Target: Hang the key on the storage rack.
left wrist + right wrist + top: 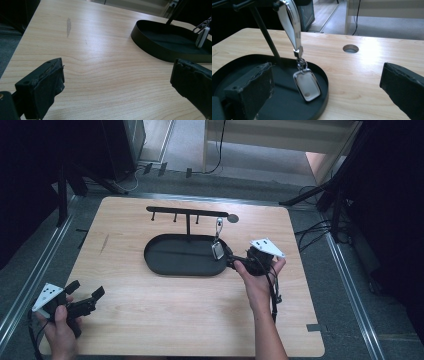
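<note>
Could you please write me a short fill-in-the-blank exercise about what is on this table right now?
1. The silver rectangular keychain tag hangs by its clip from the black metal ____.
2. The tag dangles over the black ____ tray.
3. The right claw is ____, with the tag ahead of it.
4. The left claw holds ____ above the light wooden table.

Missing words: rack; oval; open; nothing

We find no readable text, label, brand, number or sign on the light wooden table point(150, 315), the black oval metal tray point(170, 265) or the silver rectangular key fob point(307, 85).
</note>
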`<move>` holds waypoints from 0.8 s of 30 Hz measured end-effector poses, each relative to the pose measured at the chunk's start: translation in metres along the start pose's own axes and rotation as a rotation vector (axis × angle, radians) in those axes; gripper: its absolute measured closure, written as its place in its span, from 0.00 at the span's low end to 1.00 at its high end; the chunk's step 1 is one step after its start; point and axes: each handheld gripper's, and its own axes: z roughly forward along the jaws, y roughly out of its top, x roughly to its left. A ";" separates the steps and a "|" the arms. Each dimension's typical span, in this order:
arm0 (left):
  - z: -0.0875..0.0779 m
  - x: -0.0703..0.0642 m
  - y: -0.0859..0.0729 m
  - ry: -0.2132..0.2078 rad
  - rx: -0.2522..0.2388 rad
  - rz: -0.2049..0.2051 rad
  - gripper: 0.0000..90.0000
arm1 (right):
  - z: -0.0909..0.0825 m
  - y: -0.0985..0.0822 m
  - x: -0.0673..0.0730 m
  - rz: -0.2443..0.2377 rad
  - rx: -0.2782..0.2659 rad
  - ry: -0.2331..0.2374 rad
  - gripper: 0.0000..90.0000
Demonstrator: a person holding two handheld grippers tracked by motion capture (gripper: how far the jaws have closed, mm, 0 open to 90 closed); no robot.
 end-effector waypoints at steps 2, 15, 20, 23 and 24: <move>0.000 0.000 0.000 0.000 0.000 0.001 0.00 | -0.007 -0.005 -0.007 0.002 0.001 -0.008 0.00; 0.000 0.000 0.000 0.000 0.003 0.001 0.00 | -0.043 -0.026 -0.040 0.014 -0.010 -0.046 0.00; 0.000 0.000 0.000 -0.001 0.002 0.000 0.00 | -0.053 -0.034 -0.050 0.016 -0.006 -0.061 0.00; 0.000 0.000 0.000 -0.001 0.002 0.000 0.00 | -0.059 -0.040 -0.056 0.016 -0.006 -0.066 0.00; 0.000 0.000 0.000 -0.001 0.002 0.000 0.00 | -0.061 -0.041 -0.058 0.019 -0.004 -0.070 0.00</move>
